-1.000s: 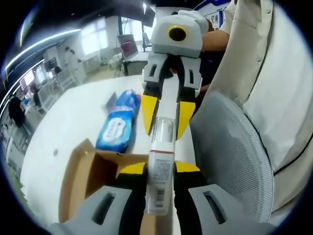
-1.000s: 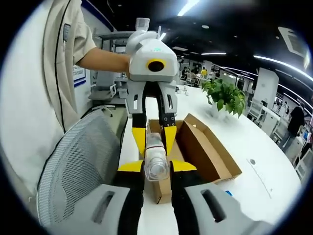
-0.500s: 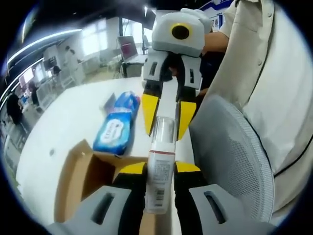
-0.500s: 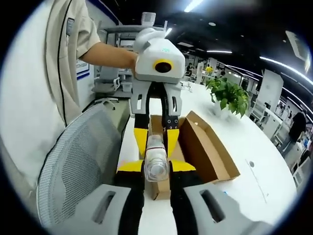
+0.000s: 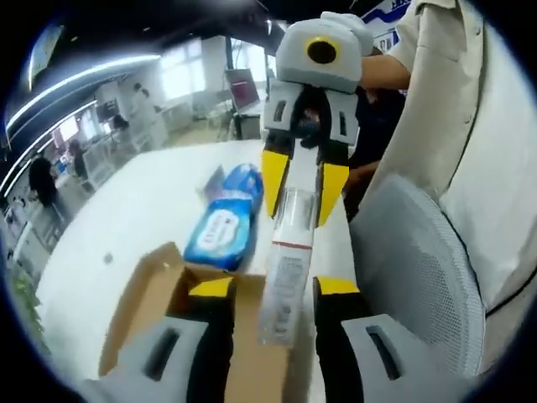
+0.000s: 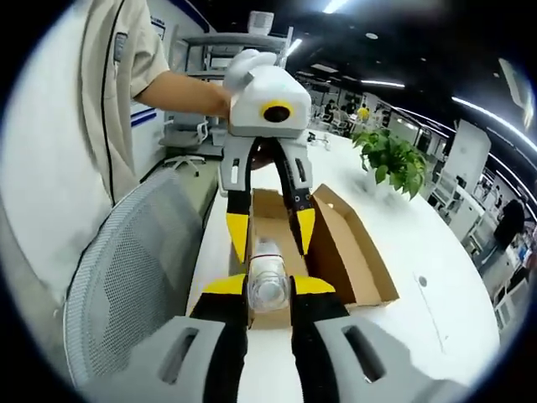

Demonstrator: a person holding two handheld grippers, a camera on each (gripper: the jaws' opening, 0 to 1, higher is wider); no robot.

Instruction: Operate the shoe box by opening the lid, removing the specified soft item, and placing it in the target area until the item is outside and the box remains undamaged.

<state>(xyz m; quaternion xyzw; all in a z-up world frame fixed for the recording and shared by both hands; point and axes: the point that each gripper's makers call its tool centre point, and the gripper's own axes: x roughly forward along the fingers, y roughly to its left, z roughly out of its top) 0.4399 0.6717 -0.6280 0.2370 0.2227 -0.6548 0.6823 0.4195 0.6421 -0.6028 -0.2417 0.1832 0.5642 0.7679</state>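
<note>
Pinching a clear bottle (image 6: 269, 285) above the open shoe box (image 6: 357, 260), right tongs (image 6: 268, 290); left tongs (image 5: 273, 290) spread.

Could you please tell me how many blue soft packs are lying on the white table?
1. A blue soft pack lies on the white table just beyond the open shoe box, seen in the left gripper view; the box could hide others.

Your shoe box (image 5: 147, 294) runs off the bottom edge; the tube's (image 5: 285, 281) label print blurs beyond reading.
</note>
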